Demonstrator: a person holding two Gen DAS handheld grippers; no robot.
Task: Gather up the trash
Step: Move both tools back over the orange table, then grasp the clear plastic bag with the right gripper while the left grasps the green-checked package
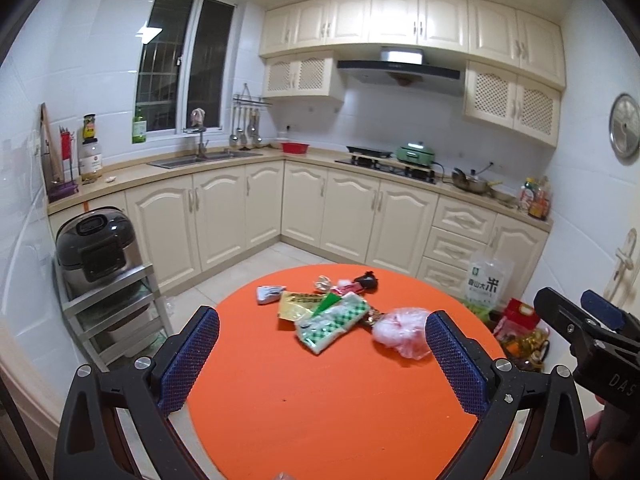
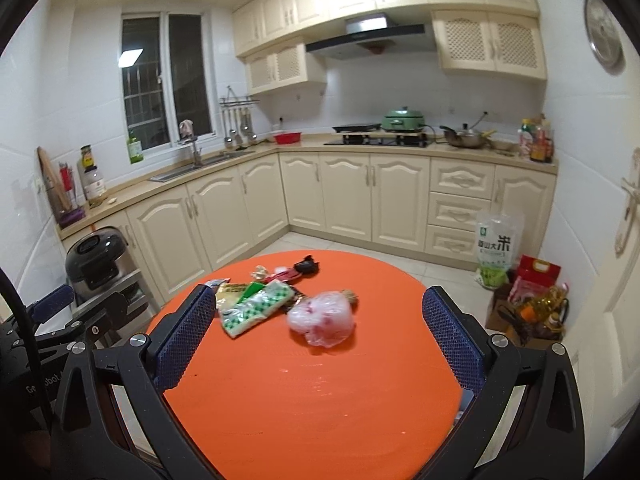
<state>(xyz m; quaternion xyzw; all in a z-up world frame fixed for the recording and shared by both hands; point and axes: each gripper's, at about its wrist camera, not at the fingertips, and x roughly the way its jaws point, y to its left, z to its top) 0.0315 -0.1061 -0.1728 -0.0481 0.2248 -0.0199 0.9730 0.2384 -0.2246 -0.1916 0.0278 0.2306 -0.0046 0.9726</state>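
Note:
A pile of trash lies at the far side of a round orange table: a green-and-white checked packet, a crumpled pink plastic bag, a yellow wrapper, a small white packet, a black scrap and several small wrappers. My left gripper is open and empty, above the table's near side, short of the pile. My right gripper is open and empty, with the pink bag lying ahead between its fingers. The right gripper also shows in the left wrist view.
Cream kitchen cabinets and a counter with a sink and a stove run along the far walls. A rice cooker stands on a metal rack at the left. A rice bag and groceries stand on the floor at the right.

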